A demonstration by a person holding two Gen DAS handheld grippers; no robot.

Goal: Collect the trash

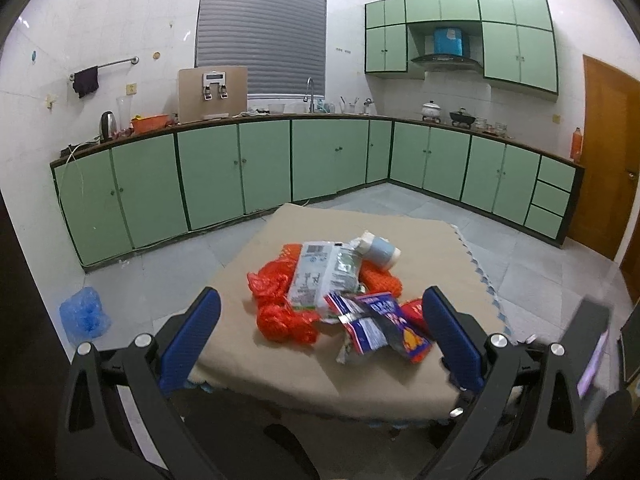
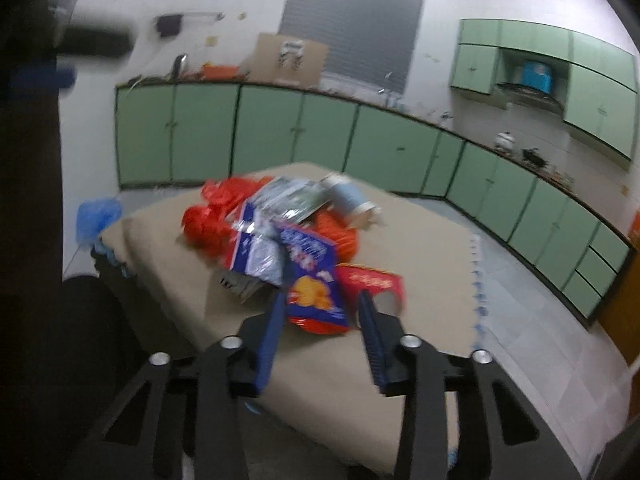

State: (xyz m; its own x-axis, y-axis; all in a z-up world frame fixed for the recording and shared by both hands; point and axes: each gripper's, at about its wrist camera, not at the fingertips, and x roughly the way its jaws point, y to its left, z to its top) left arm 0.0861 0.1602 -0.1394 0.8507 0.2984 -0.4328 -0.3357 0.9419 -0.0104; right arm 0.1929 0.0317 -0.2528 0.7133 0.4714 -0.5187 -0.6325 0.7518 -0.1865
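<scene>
No text can be read with certainty. The blue snack packet (image 2: 316, 276) carries large pale lettering across its upper part, too blurred to make out, above a picture of yellow snacks. The red wrapper (image 2: 370, 280) beside it shows faint pale characters, also illegible. The white-and-green packet (image 1: 320, 276) bears a barcode-like block near its top edge and dark printed marks lower down, too small to read. The panel on the dispenser (image 1: 214, 77) on the desk shows no legible figures.
</scene>
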